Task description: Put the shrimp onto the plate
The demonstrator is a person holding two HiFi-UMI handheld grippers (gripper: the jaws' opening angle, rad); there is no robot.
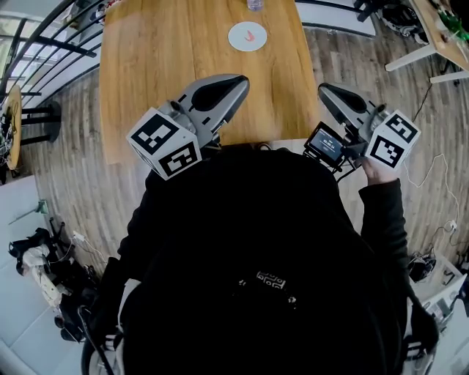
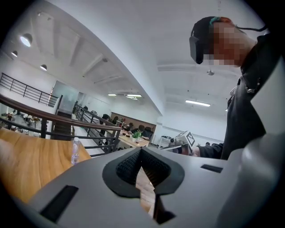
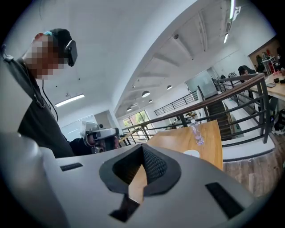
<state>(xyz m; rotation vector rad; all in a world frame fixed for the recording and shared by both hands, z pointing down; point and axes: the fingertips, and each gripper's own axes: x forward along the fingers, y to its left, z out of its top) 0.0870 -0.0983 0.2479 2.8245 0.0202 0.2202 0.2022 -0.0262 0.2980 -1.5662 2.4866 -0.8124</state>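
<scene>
Showing shrimp (image 1: 250, 34) tiny on plate (image 1: 236, 39), bottle (image 1: 254, 4) cut off

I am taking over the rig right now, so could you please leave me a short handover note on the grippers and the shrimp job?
Left gripper: jaws shut, empty, held over the near edge of the light wooden table.
Right gripper: also shut and empty, near the same edge.
Things: the small red shrimp lies on the round white plate at the table's far end; a clear plastic bottle stands just beyond.
Done: shrimp on plate.
Left: apparently nothing.
</scene>
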